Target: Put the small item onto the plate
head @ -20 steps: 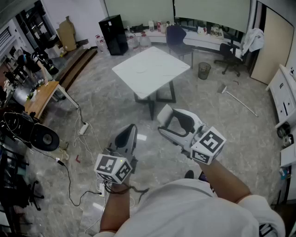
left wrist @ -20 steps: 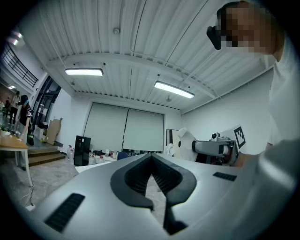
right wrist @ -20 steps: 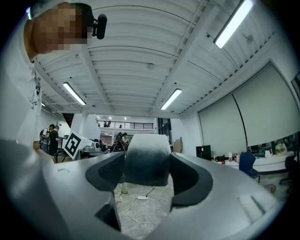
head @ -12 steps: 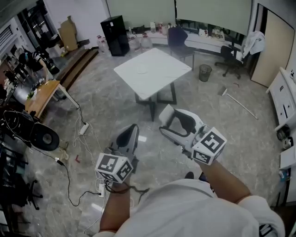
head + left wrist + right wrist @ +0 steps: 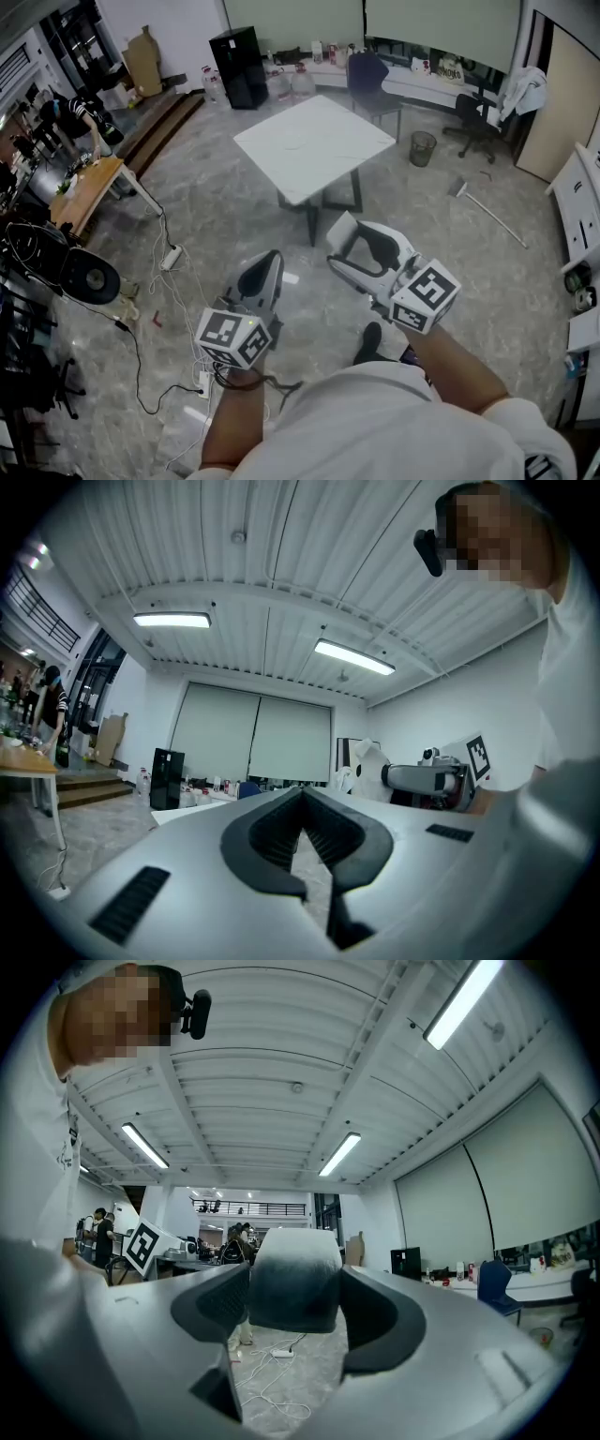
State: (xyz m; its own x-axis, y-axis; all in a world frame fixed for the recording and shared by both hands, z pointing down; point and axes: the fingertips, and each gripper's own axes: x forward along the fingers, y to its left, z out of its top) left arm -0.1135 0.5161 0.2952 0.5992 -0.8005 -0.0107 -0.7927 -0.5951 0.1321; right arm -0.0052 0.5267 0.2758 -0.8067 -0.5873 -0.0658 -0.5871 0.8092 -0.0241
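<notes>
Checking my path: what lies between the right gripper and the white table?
Head view: only bare grey floor between the right gripper, clamping the small item, and the white table.

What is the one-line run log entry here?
left tool: shut, empty | right tool: shut on white item | white table: ahead, not reached

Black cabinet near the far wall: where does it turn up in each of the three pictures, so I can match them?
Head view: the black cabinet is at the top, left of centre.
Left gripper view: the black cabinet is small, left of centre, above the claw.
Right gripper view: the black cabinet is small, right of centre.
Shared landmark: the blue chair, to the cabinet's right in every view.
</notes>
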